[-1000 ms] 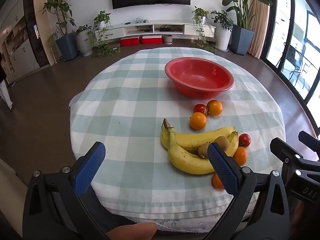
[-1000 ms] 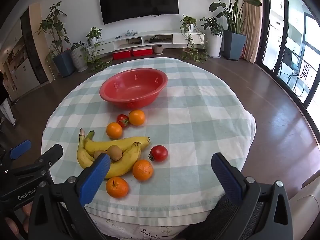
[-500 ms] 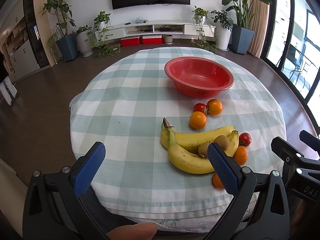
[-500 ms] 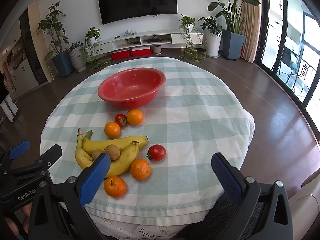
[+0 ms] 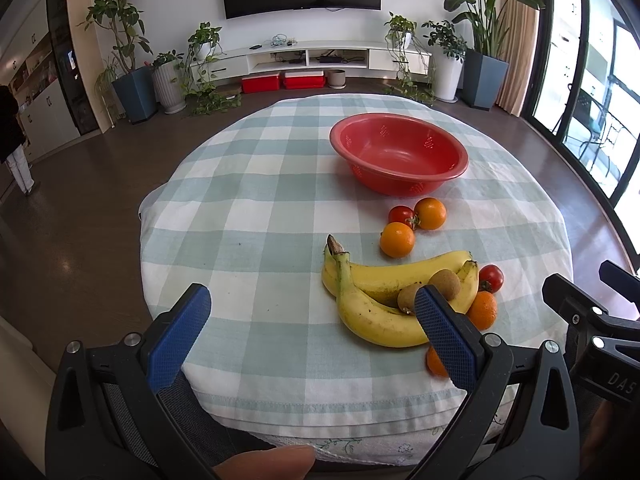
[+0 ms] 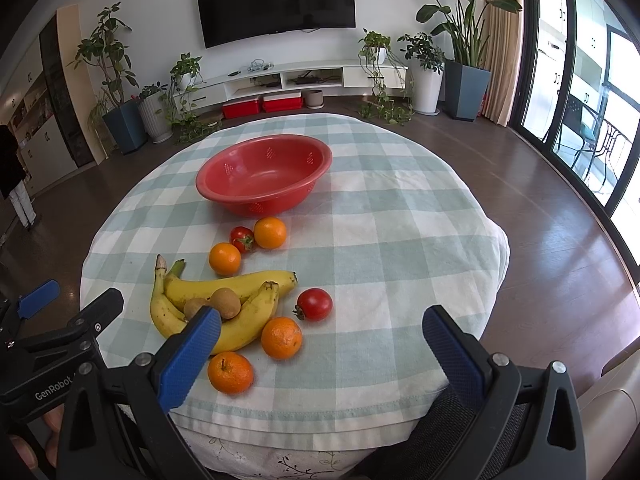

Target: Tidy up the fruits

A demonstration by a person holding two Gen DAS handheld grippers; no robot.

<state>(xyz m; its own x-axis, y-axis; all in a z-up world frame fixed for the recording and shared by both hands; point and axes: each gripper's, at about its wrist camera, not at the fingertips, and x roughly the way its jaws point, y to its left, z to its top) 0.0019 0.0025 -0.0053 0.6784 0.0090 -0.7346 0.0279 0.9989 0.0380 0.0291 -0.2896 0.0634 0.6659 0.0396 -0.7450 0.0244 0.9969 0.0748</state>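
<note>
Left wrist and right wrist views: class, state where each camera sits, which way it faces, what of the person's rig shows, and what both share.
Left wrist: on the left gripper, at the table's near edge, facing the red bowl; open blue fingers, a fingertip, and the right gripper at right.
Right wrist: on the right gripper, facing likewise; open fingers, the left gripper at left.
Shared: bowl, bananas, checked tablecloth, television.

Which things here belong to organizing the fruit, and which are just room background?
Job: round red plastic bowl, yellow bananas, four oranges, two red tomatoes, two brown kiwis.
Background: black wall television, potted plants, two red boxes.
</note>
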